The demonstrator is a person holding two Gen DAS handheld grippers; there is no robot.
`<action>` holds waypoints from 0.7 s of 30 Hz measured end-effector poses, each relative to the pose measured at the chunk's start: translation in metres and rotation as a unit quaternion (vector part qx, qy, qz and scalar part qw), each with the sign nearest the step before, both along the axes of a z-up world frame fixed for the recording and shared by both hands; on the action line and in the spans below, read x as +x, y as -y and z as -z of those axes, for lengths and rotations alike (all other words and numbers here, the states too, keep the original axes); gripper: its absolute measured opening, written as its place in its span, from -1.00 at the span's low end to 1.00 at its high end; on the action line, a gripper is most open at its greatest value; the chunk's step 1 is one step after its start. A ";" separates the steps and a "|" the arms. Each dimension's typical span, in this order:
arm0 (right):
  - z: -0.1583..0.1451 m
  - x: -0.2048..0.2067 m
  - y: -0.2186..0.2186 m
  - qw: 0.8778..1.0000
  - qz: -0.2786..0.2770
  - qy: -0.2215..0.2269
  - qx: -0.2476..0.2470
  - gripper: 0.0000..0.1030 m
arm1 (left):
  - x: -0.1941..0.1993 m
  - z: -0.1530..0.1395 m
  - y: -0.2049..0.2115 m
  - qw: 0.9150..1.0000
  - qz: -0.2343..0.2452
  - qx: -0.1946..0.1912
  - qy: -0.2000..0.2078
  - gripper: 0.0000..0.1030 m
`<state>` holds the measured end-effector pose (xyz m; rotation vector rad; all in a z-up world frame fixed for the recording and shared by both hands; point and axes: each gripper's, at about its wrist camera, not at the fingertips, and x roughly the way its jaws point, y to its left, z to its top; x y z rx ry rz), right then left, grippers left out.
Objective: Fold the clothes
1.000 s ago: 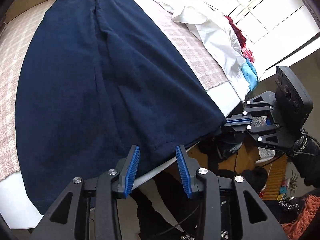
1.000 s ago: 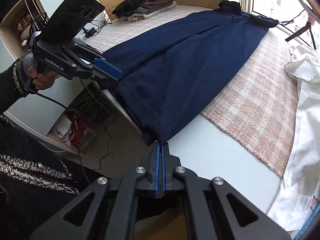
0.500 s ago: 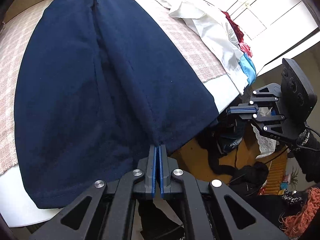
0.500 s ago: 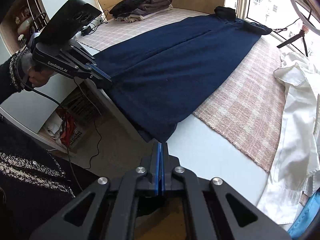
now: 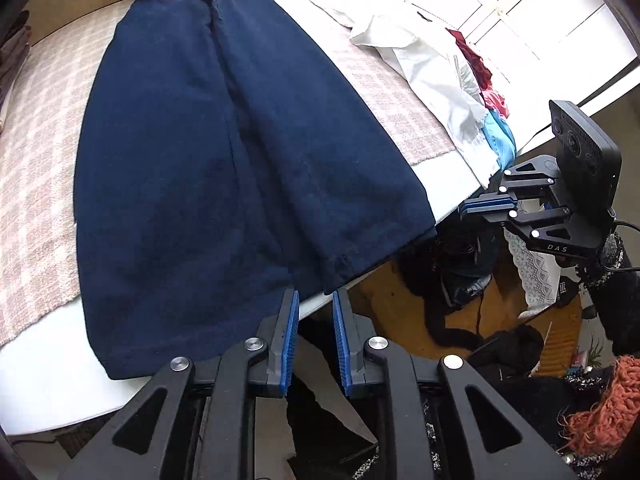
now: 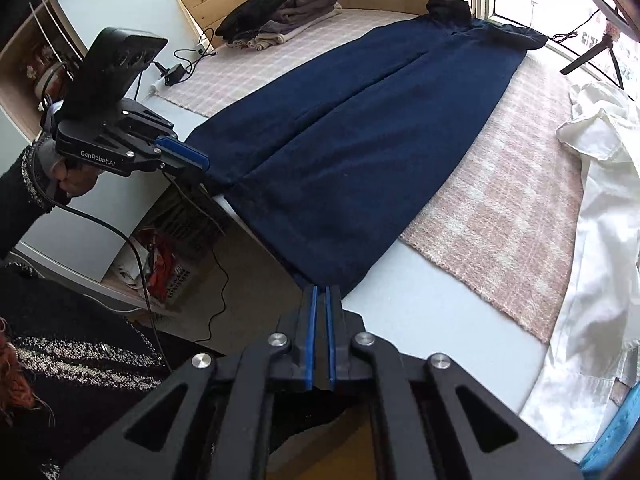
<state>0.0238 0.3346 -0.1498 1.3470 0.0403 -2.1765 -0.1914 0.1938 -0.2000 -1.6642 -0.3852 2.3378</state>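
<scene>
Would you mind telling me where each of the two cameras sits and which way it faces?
Left wrist: on the left gripper at the table's near edge, facing up the navy trousers from the hem; its parted fingers show, and the right gripper with a sleeved arm.
Right wrist: on the right gripper at the trousers' other hem corner, facing along them towards a folded pile; its nearly closed fingers show, and the left gripper with the holding hand.
Shared: the trousers, pink mat, white shirt.
</scene>
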 end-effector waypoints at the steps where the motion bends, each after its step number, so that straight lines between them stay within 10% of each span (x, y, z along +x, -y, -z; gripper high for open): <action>1: -0.004 -0.006 -0.001 1.000 0.012 -0.007 -0.022 -0.71 | 0.006 -0.003 0.011 1.000 -0.017 -0.007 -0.004 -0.65; 10: 0.038 -0.042 0.043 0.998 -0.006 0.061 0.014 -0.62 | 0.009 0.012 0.074 0.993 -0.108 -0.055 -0.010 -0.65; 16: -0.040 -0.068 0.043 1.000 0.008 0.010 -0.008 -0.55 | 0.014 0.006 0.054 0.995 -0.085 0.006 -0.049 -0.51; 21: -0.122 -0.143 0.043 0.997 0.023 -0.069 -0.016 0.15 | 0.015 0.017 0.032 0.997 -0.065 0.019 -0.045 -0.50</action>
